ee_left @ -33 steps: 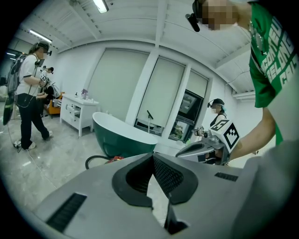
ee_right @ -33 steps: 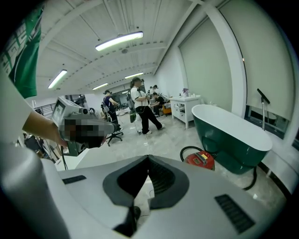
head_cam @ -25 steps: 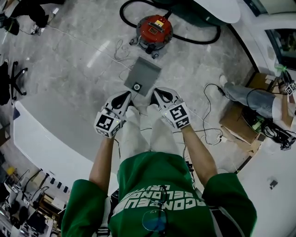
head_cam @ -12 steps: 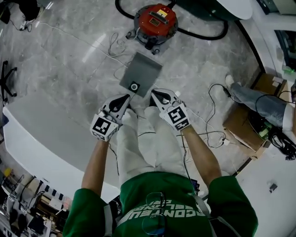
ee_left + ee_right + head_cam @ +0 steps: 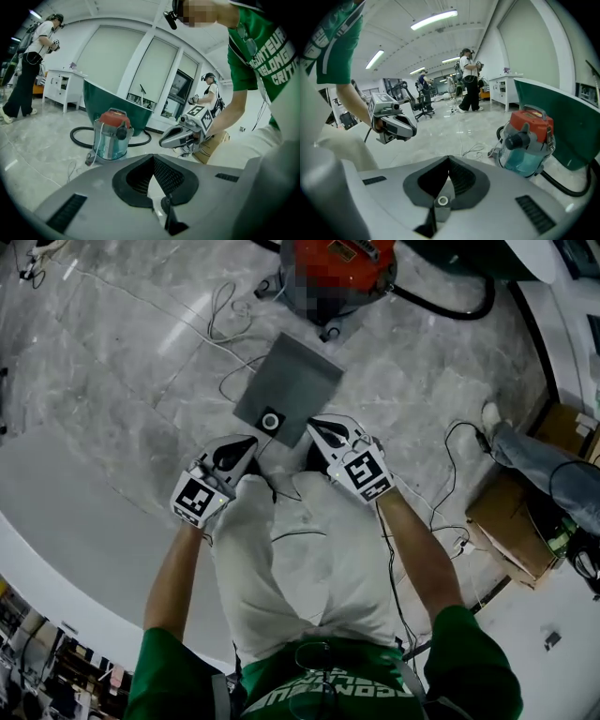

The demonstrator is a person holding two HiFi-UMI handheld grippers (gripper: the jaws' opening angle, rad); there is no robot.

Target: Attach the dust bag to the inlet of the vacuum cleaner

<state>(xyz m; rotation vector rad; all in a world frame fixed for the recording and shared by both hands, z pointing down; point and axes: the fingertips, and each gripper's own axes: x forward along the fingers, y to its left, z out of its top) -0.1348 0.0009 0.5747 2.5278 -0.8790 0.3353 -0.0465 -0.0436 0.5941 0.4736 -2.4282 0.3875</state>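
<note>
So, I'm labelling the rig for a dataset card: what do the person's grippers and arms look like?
Both the left gripper and right gripper have light grey, tapering shells with black ribbed pads inside the jaws. Each carries a white cube printed with black square markers. The person wears a green short-sleeved shirt with white lettering; the forearms are bare.

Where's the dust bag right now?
In the head view, the grey dust bag lies flat on the floor between the vacuum cleaner and the left gripper and right gripper.
</note>
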